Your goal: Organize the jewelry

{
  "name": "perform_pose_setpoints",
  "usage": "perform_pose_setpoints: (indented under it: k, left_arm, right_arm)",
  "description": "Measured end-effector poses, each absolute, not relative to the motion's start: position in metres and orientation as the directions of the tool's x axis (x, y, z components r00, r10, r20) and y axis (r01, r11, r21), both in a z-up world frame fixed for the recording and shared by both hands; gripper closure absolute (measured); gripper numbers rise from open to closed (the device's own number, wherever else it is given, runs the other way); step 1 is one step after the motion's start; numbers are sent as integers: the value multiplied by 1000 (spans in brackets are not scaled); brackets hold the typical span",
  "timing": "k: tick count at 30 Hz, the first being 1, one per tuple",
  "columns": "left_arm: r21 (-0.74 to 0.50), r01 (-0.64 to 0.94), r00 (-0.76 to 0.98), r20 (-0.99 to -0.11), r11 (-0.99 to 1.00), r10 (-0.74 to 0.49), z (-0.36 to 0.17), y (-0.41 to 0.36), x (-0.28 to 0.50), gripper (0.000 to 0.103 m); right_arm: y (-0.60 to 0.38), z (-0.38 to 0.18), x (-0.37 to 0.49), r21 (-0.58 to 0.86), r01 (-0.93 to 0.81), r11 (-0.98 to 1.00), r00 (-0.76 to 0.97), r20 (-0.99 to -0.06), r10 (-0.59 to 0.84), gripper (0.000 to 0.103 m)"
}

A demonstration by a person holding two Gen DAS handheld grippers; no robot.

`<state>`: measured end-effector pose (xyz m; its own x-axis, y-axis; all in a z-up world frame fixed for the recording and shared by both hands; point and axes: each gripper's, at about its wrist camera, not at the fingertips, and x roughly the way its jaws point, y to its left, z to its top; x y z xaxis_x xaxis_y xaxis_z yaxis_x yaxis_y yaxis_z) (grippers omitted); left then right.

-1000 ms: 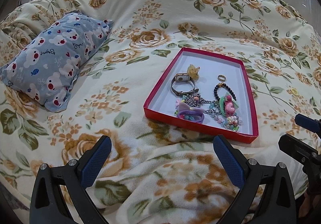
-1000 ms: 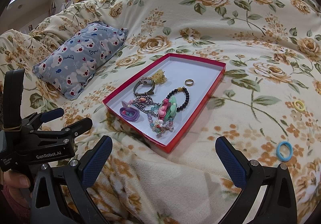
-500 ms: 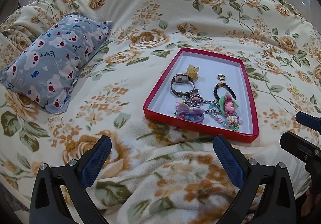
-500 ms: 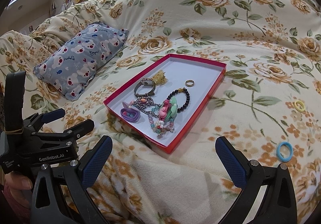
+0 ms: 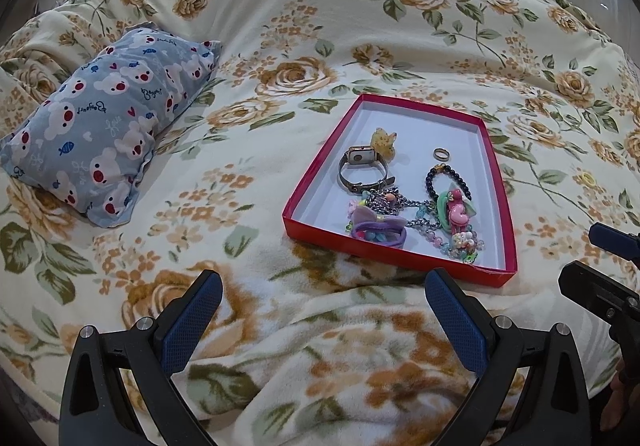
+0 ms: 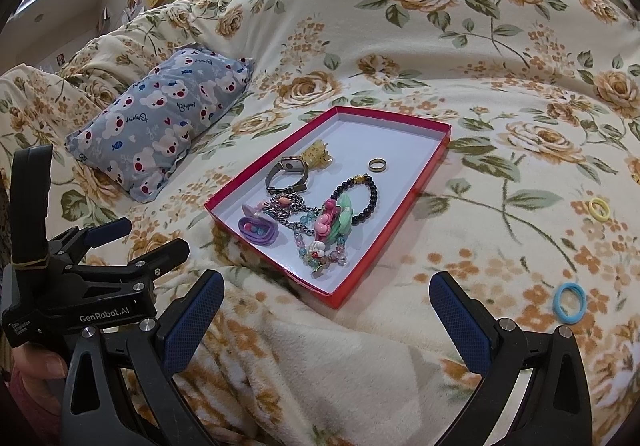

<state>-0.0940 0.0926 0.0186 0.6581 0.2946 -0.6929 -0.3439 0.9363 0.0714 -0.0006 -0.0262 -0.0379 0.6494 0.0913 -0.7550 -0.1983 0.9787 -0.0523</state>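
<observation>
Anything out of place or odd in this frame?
Yes: two hair ties, a blue one and a yellow one, lie loose on the bedspread, right of the red box. Inside it, chains and beads sit tangled in a heap.

Two handheld black plastic two-finger grippers with blue textured pads

The left gripper (image 5: 322, 316) and right gripper (image 6: 326, 316) share curved black arms, cross-hatched blue fingertips (image 6: 192, 316) and silver screws at the joints. Seen from the right wrist, the left unit's body carries white "GenRobot.AI" lettering and a tan rubber band around its upright handle; below it shows what may be a dark red sleeve (image 6: 24, 392).
</observation>
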Motion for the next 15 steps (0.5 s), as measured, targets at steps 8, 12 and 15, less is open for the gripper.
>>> perform_pose_setpoints:
  k: [8,12,15]
  left_arm:
    - [82,-337,658,-692,938,297,18,91,-90,1]
    - [84,-334,656,-694,939,296,18,90,-87,1]
    - [83,-330,655,-698,940,291,17,89,-84,1]
  right_arm:
    - [-25,-40,0,-50,-196,979,649,-755,92,0]
    - [-25,-43,3,-43,-187,981,647,-757,90,0]
    - [-28,-45,5,-34,-178,983,645,-759,90,0]
